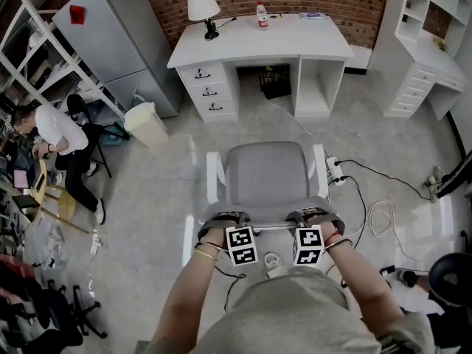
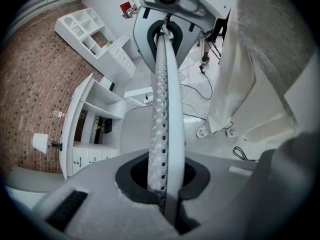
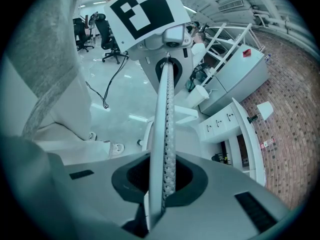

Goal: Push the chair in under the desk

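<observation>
A grey office chair (image 1: pixel 267 172) with white armrests stands on the floor, its seat facing the white desk (image 1: pixel 295 39) at the far wall. The kneehole under the desk is straight ahead of the chair, with a stretch of floor between them. My left gripper (image 1: pixel 223 218) is shut on the left part of the backrest's top edge. My right gripper (image 1: pixel 316 215) is shut on the right part. In the left gripper view the perforated backrest edge (image 2: pixel 162 109) runs between the jaws of the left gripper (image 2: pixel 162 184). The right gripper view shows the backrest edge (image 3: pixel 167 114) clamped in the right gripper (image 3: pixel 162 184).
A lamp (image 1: pixel 203 9) and a bottle (image 1: pixel 262 15) stand on the desk, and a black box (image 1: pixel 275 81) sits in the kneehole. A power strip with cables (image 1: pixel 335 169) lies right of the chair. A bin (image 1: pixel 147 124), a fridge (image 1: pixel 122 39) and a seated person (image 1: pixel 55 135) are at the left.
</observation>
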Tool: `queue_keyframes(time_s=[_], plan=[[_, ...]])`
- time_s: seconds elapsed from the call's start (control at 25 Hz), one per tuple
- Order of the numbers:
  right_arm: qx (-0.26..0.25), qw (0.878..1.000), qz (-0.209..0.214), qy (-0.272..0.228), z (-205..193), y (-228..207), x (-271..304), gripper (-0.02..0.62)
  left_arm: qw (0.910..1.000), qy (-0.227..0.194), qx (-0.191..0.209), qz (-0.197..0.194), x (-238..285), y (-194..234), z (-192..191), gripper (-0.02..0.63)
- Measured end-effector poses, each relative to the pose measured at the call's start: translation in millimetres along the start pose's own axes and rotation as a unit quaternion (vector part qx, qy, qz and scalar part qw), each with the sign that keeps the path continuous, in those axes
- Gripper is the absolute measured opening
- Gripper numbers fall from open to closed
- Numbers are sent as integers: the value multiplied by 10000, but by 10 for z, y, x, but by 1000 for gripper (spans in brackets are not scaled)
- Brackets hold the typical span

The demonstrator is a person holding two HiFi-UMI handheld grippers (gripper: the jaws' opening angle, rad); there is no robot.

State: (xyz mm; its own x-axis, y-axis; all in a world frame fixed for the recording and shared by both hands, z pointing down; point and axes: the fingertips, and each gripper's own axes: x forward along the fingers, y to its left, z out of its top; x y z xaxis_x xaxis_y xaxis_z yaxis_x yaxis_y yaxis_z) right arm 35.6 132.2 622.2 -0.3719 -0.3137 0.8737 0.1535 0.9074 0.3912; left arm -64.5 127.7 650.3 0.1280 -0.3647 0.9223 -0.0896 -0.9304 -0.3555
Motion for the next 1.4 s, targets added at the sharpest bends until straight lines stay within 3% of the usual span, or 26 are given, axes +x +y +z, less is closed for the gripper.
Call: queue_keyframes(time_s=[1.4], plan=[[-182,9998,-46,41,-226,-562,174,29,9999,18,20,104,202,558,78,15]])
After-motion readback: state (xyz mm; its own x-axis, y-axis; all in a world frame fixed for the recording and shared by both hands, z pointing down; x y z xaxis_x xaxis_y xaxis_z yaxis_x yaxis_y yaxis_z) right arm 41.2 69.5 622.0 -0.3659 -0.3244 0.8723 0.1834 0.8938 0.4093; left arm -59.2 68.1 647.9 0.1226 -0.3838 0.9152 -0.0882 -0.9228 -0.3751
